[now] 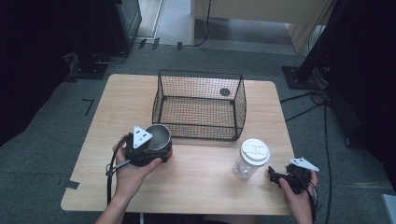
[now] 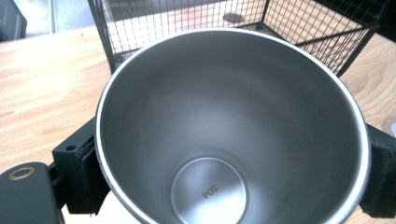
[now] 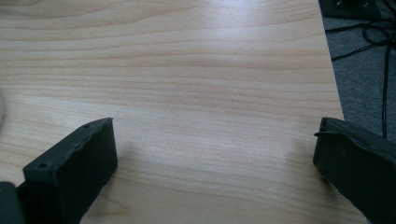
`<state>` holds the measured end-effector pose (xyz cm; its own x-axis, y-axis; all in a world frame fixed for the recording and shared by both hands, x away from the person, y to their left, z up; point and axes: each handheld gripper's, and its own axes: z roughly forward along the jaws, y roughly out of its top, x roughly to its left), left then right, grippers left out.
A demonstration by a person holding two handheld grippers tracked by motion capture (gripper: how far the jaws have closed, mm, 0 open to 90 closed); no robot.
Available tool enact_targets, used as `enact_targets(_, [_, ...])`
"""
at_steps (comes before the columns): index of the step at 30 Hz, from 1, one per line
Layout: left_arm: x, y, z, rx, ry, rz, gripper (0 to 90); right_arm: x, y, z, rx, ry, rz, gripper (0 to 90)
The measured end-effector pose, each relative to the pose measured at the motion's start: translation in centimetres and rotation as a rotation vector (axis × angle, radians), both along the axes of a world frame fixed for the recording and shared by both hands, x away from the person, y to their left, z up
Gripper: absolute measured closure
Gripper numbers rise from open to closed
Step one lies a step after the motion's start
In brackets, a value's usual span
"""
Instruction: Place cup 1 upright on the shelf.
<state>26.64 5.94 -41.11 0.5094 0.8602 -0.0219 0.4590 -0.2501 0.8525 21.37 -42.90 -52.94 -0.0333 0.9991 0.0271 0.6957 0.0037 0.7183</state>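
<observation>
A steel cup [image 1: 159, 136] sits upright at the front left of the wire basket [image 1: 200, 105], held in my left gripper [image 1: 150, 148]. In the left gripper view the cup [image 2: 224, 135] shows its empty inside, with a black pad [image 2: 86, 170] pressed on each side of its wall. A clear jar with a white lid [image 1: 251, 158] stands on the table to the right. My right gripper [image 1: 279, 177] rests low near the table's front right corner, just right of the jar. Its jaws stand wide apart over bare wood [image 3: 205, 116] with nothing between them.
The black wire basket is empty and open at the top, at the middle back of the wooden table [image 1: 196, 186]. The table's right edge [image 3: 334, 79] lies close to my right gripper, with cables [image 3: 373, 32] on the grey floor beyond.
</observation>
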Motion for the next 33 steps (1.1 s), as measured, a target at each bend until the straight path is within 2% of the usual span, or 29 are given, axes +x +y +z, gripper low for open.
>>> enact_targets(13, [-0.4,-0.2,0.6,-0.043,-0.079,0.008,7.6,0.0,0.0,0.0,0.0,0.0,0.0,0.0])
enact_targets(14, [-0.5,-0.3,0.7,-0.052,-0.094,0.002,7.6,0.0,0.0,0.0,0.0,0.0,0.0,0.0])
enact_targets(22, [-0.5,-0.6,1.2,-0.064,-0.125,-0.007,7.6,0.0,0.0,0.0,0.0,0.0,0.0,0.0])
enact_targets(26, [-0.5,-0.9,1.9,-0.074,-0.157,-0.025,7.6,0.0,0.0,0.0,0.001,0.0,0.0,0.0])
enact_targets(33, [-0.4,-1.3,2.9,-0.085,-0.187,-0.029,7.7,0.0,0.0,0.0,0.001,-0.001,0.0,0.0])
